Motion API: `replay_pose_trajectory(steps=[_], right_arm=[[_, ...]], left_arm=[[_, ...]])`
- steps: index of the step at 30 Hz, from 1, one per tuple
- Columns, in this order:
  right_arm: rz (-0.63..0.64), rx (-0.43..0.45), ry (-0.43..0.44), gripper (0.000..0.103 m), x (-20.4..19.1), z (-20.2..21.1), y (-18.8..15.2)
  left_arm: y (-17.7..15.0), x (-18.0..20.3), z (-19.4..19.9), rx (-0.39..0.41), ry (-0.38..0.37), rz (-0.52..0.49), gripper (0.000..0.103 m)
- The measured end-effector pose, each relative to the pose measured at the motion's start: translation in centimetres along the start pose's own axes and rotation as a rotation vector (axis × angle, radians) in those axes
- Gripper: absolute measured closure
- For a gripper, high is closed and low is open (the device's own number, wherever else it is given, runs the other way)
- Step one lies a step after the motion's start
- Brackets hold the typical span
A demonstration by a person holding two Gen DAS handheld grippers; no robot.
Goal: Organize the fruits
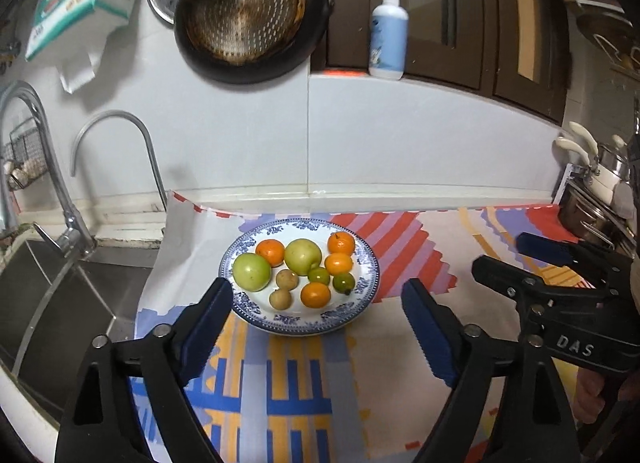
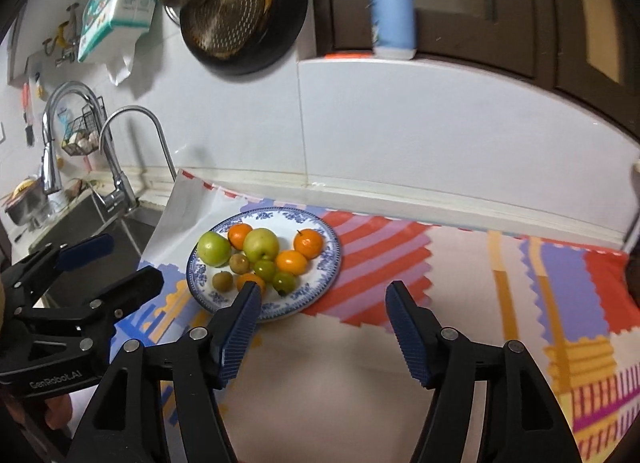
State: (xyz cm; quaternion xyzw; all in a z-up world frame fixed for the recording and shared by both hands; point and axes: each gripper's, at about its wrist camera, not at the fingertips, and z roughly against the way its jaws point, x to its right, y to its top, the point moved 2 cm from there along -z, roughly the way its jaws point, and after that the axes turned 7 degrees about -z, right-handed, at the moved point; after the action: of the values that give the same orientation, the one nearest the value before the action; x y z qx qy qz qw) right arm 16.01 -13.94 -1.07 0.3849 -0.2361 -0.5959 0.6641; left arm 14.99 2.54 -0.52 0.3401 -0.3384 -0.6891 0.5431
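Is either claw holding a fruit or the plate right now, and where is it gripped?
Nothing is held. The left claw and right claw are both open and empty, short of the plate where all the fruit sits.

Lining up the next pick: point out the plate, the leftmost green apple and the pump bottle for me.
plate [image 1: 362,263]: left wrist view, bare blue-patterned rim at its right side.
leftmost green apple [image 1: 252,272]: left wrist view, middle of its skin.
pump bottle [image 1: 389,39]: left wrist view, middle of its blue body.
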Motion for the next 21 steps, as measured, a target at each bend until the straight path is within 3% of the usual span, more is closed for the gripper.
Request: replay_pose_trajectory(steps=[8,16,21], right_arm=[[-0.036,0.042,-0.083,0.020,1.0,5.6,-2.4],[-0.066,0.068,-0.159,0.015,2.2,9.9,-4.9],[-0.083,0.072,-0.162,0.014,2.5,12.0,-6.0]], left_arm=[[-1.0,1.7,4.2,0.045,0.056,-0.012,0.005],[-2.5,3.6,7.7,0.068,0.077,-0.041,0.000],[-3.0,4.5,9.3,0.079,0.063,-0.040,0.000]])
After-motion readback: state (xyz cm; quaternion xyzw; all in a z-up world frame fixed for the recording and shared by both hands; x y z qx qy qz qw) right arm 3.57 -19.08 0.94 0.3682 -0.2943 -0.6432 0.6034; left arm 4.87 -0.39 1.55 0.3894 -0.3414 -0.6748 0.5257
